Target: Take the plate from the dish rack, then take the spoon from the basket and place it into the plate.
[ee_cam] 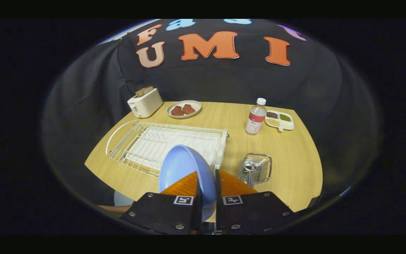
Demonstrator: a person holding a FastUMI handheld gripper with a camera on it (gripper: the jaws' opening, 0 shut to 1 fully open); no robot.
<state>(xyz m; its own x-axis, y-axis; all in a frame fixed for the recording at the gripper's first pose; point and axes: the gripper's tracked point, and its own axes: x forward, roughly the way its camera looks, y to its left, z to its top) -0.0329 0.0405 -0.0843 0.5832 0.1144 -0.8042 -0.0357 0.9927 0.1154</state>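
We count one blue plate (183, 165), one dish rack (169, 144), one wire basket (257, 167) and one spoon (250, 173). Our gripper (206, 183) pinches the plate on edge between both fingers, above the rack's near side. The spoon stands in the basket, bowl upward.

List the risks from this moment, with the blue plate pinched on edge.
1. The gripper clamps the blue plate only at its rim, so it may swivel or slip.
2. Held above the dish rack, the plate could knock its wires.
3. The spoon in the basket waits until the plate is set down.
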